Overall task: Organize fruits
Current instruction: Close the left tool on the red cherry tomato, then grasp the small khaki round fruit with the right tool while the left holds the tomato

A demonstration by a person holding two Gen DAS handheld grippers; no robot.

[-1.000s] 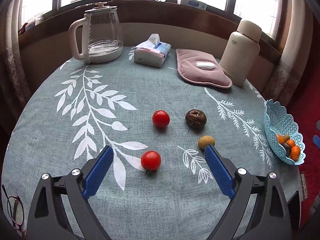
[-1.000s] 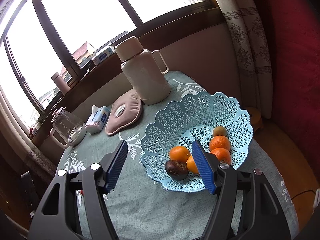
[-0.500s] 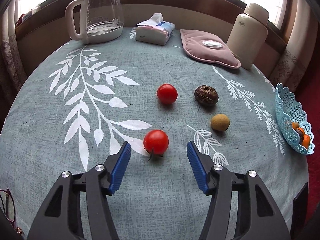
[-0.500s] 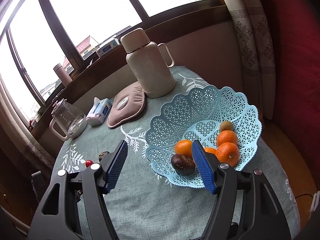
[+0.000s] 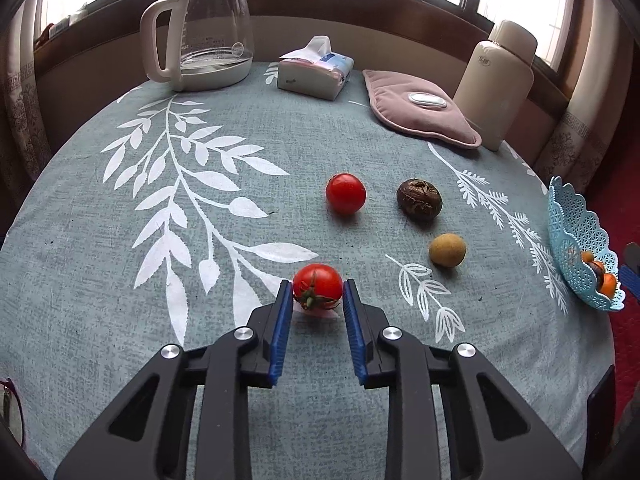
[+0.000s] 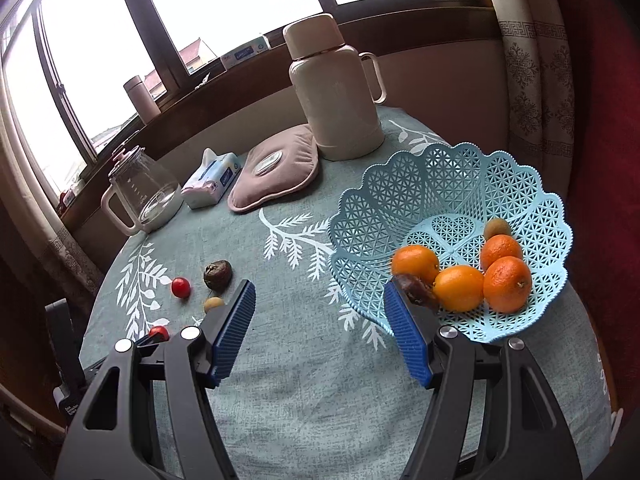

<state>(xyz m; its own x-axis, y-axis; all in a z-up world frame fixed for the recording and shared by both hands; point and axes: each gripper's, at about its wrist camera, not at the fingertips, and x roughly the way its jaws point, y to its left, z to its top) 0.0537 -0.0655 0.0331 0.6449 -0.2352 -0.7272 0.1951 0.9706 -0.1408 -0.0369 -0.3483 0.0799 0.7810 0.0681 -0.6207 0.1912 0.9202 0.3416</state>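
Observation:
My left gripper (image 5: 315, 294) is shut on a red tomato (image 5: 317, 285) that rests on the tablecloth. A second tomato (image 5: 345, 193), a dark wrinkled fruit (image 5: 419, 199) and a small tan fruit (image 5: 447, 250) lie beyond it. The light blue lattice basket (image 6: 400, 200) holds several oranges (image 6: 458, 288), a dark fruit (image 6: 416, 291) and a small tan fruit (image 6: 497, 227). My right gripper (image 6: 320, 304) is open and empty, just left of the basket's near rim. The basket also shows at the right edge of the left wrist view (image 5: 560, 216).
At the back stand a glass kettle (image 5: 208, 32), a tissue pack (image 5: 316, 68), a pink heat pad (image 5: 420, 108) and a cream thermos (image 5: 498, 80). The round table's edge (image 5: 600, 360) drops off beyond the basket. Glasses (image 5: 10, 408) lie at the left edge.
My left gripper moved forward and closed around the near tomato. My right gripper drew back and left from over the basket, still open.

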